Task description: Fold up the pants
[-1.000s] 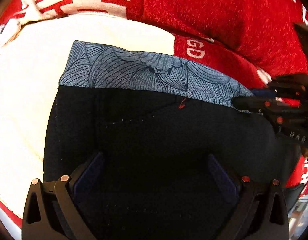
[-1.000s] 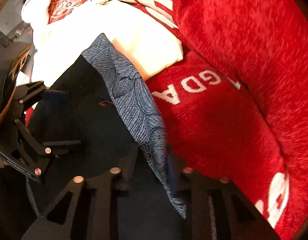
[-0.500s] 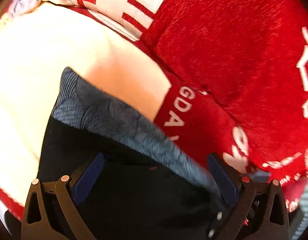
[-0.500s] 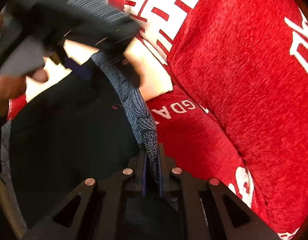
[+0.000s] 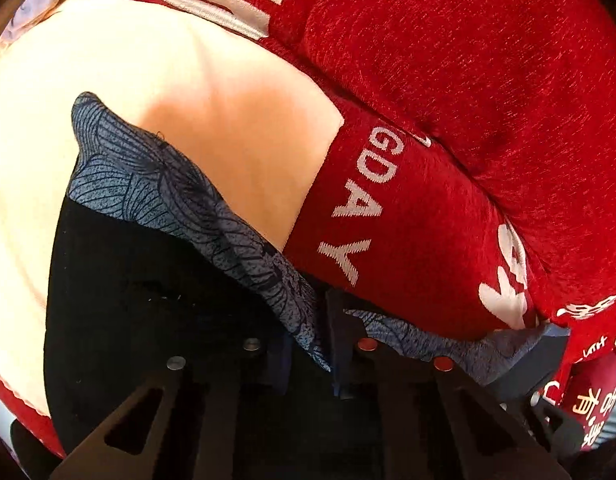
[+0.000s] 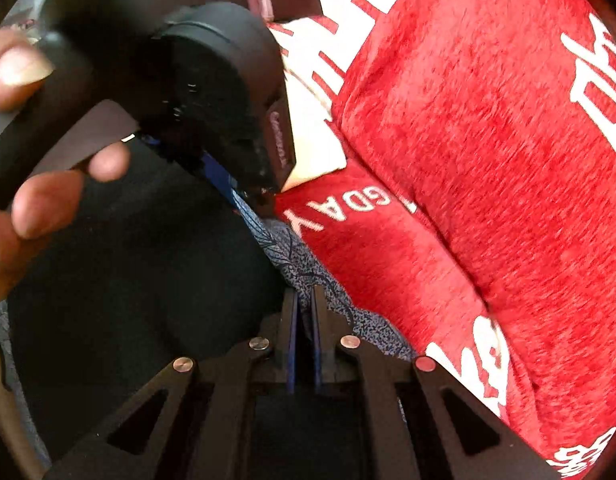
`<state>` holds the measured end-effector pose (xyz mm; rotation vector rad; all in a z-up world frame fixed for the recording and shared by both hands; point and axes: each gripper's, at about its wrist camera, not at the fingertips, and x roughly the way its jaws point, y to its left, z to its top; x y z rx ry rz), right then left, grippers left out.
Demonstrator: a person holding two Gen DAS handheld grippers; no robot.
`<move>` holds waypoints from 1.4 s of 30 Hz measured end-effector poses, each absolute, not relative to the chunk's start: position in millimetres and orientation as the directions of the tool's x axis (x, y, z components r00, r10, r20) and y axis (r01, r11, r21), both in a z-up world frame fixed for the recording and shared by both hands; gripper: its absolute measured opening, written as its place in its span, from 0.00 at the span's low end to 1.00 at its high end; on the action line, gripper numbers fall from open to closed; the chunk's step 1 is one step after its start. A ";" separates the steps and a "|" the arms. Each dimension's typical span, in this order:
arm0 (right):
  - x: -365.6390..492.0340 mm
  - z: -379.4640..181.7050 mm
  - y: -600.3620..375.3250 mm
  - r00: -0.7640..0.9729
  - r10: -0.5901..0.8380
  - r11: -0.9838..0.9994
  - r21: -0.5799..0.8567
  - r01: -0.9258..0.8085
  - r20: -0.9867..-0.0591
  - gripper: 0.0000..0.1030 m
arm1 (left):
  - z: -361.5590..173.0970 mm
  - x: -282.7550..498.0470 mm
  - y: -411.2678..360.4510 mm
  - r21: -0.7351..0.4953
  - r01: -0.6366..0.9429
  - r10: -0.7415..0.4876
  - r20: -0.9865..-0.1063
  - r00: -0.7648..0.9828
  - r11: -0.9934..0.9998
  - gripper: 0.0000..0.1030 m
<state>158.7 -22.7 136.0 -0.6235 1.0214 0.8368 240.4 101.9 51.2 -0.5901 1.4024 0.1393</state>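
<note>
Black pants [image 5: 140, 300] with a blue-grey patterned waistband [image 5: 148, 184] lie on a cream cloth and a red blanket. My left gripper [image 5: 308, 320] points steeply down; its jaws are closing and pinch a fold of the waistband between the pads. In the right wrist view my right gripper [image 6: 304, 300] holds the same waistband [image 6: 308, 268] further along, its jaws easing open a little with the fabric still pressed between the pads. The black pants [image 6: 148, 272] spread to its left. The left gripper's body [image 6: 212, 92] and the hand [image 6: 48, 200] holding it hang close above.
A red plush blanket [image 5: 467, 100] with white lettering fills the right and top of both views. The cream cloth [image 5: 108, 60] lies under the pants at the left. The red blanket [image 6: 467, 160] bulges up beside the waistband.
My left jaws went from wide open to pinched on the waistband. The left gripper swung in close above the right one. The waistband has bunched up into a ridge.
</note>
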 end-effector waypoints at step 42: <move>-5.6 225.2 -62.9 0.548 0.225 0.708 -0.251 -0.660 -0.806 0.14 | 140.4 3.9 106.1 -0.455 -0.168 -0.344 -0.826 0.446 0.875 0.07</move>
